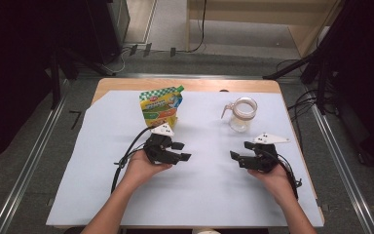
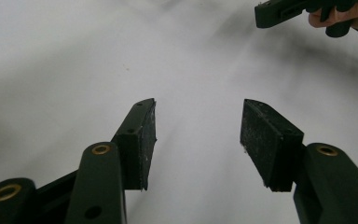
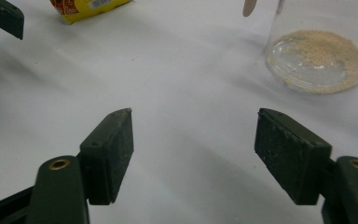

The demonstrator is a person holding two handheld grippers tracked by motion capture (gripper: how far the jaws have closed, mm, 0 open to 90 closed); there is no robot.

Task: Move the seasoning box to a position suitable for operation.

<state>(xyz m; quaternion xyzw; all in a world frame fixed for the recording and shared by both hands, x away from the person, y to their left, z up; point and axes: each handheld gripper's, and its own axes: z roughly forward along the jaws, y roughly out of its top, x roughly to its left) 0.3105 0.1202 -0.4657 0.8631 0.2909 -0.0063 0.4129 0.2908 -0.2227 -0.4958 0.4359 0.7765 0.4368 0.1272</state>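
A yellow and green snack pouch (image 1: 161, 106) stands upright at the back left of the white sheet; its bottom corner (image 3: 89, 8) shows in the right gripper view. A clear glass jar (image 1: 243, 114) with a handle stands at the back right, with a thin layer of crumbs on its bottom (image 3: 315, 61). My left gripper (image 1: 181, 150) rests just in front of the pouch, jaws open and pointing right, nothing between them (image 2: 197, 135). My right gripper (image 1: 239, 150) lies in front of the jar, open and empty (image 3: 193, 149), jaws pointing left toward the other one.
The white sheet (image 1: 199, 190) covers a wooden table (image 1: 185, 85). Grey floor, metal rails and black stands surround the table. Cables trail from both grippers along the forearms.
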